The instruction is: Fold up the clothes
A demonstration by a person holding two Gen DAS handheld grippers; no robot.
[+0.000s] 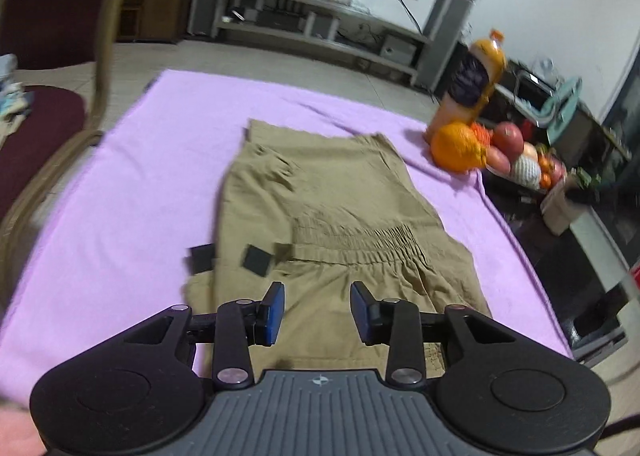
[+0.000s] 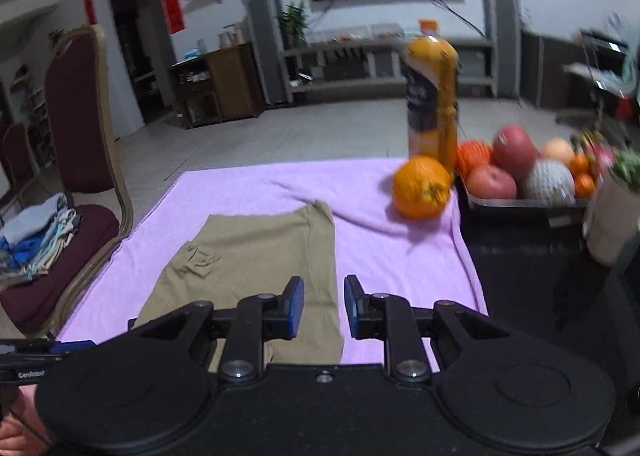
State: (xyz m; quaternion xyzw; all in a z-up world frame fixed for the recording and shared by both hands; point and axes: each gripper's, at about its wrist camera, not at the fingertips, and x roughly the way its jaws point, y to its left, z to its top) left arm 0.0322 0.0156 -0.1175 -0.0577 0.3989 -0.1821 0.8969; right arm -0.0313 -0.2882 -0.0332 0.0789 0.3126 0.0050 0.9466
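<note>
- A pair of khaki shorts (image 1: pixel 320 215) lies flat on a lilac cloth (image 1: pixel 140 175) spread over the worktop, near the cloth's middle and close to its front edge.
- The garment appears already folded lengthwise, one half over the other. Its gathered elastic waistband (image 1: pixel 360 244) sits toward the near end, though loose cloth also lies nearer than it, so I cannot say exactly which layer is which.
- Its long axis runs from the near edge away toward the far wall. The far end is a straight hem edge with a pocket flap below it.
- Two small dark patches (image 1: pixel 256 260) show on the fabric near the waistband; what they are I cannot tell.
- The left gripper (image 1: pixel 317 312) hovers above the near end, its blue pads parted a modest way with nothing between them.
- The right gripper (image 2: pixel 324 308) hangs over the garment's right edge, jaws narrowly parted and empty.
- Judging by this, both sit clear of the cloth between folds, and a crosswise fold is likely due.
- An orange (image 2: pixel 422 185), a juice bottle (image 2: pixel 434 95) and a fruit tray (image 2: pixel 524 203) crowd the far right corner, well apart from the shorts.
- A maroon chair (image 2: pixel 72 127) at the left holds a stack of folded clothes (image 2: pixel 40 236).
</note>
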